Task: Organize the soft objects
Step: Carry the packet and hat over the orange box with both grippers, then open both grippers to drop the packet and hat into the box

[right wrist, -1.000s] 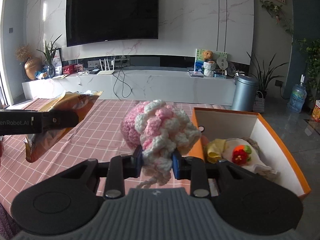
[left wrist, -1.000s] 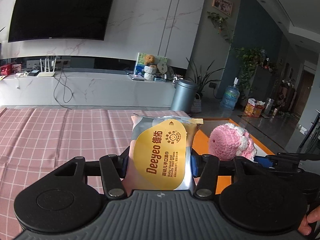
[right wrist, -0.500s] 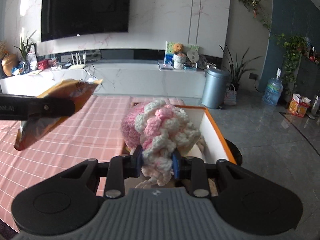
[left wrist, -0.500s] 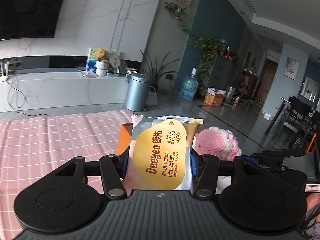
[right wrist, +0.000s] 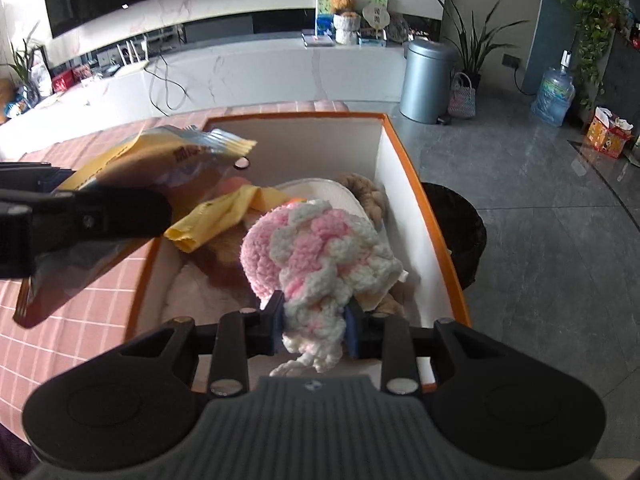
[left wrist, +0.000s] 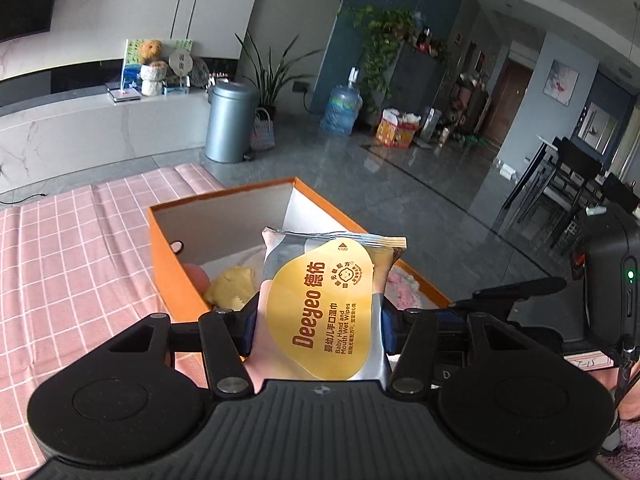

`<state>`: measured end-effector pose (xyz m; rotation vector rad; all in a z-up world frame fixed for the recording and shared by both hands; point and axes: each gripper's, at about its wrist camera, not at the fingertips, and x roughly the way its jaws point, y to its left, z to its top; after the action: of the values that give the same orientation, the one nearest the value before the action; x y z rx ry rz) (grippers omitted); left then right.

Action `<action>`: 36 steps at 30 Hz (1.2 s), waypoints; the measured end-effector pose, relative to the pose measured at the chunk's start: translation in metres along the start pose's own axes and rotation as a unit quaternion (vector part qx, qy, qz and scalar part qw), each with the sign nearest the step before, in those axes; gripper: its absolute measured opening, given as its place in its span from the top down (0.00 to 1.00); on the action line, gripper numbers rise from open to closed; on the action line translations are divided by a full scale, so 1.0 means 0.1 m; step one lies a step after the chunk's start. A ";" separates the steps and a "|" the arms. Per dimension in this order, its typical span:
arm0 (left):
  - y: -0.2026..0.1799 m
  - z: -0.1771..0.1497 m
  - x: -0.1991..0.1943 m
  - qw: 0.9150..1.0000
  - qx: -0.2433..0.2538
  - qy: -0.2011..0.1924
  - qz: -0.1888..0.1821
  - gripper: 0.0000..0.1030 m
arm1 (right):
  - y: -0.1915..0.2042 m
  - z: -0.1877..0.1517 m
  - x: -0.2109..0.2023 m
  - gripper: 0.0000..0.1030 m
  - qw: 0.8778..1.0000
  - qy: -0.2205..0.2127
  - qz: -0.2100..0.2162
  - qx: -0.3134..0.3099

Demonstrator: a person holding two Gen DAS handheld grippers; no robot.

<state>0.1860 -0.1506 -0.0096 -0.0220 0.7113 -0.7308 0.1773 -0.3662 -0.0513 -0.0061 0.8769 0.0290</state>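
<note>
Two tools crowded one orange box (right wrist: 404, 152).
Your left tool (left wrist: 318, 320) clamped the wipes pack (left wrist: 326, 308), your right tool (right wrist: 314, 322) pinched the crochet toy (right wrist: 316, 248); releasing together risked collision or a spill.

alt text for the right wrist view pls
The right gripper, shut on a pink-and-white crocheted toy, hangs over an open orange box already holding soft items. At left, the left gripper holds a wet wipes pack above the box's edge.

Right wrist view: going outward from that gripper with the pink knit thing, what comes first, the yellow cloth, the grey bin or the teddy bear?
From the right gripper:
1. Yellow cloth, in the orange box, left.
2. Grey bin, on the floor beyond the box, right.
3. Teddy bear, on the far counter.
</note>
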 end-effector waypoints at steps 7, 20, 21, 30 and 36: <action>-0.10 0.02 0.31 0.999 0.018 0.045 0.006 0.40 | -0.07 0.01 0.35 0.60 0.997 0.067 -0.002 -0.026; -0.32 -0.13 0.52 0.990 0.097 0.098 0.037 0.39 | -0.12 -0.15 0.01 0.40 0.996 0.027 -0.035 -0.079; -0.33 -0.15 0.53 0.989 0.099 0.101 0.038 0.38 | -0.13 -0.14 0.00 0.40 0.996 0.026 -0.039 -0.076; -0.36 -0.20 0.54 0.986 0.112 0.113 0.045 0.27 | -0.14 -0.16 -0.07 0.37 0.996 0.022 -0.059 -0.065; -0.35 -0.15 0.41 0.989 0.103 0.101 0.038 0.19 | -0.11 -0.15 -0.18 0.34 0.995 0.016 -0.068 -0.075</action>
<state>0.1777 -0.1992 -0.0365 0.2693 0.8213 -0.7373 0.1546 -0.3775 -0.0475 -0.2072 0.9030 -0.0325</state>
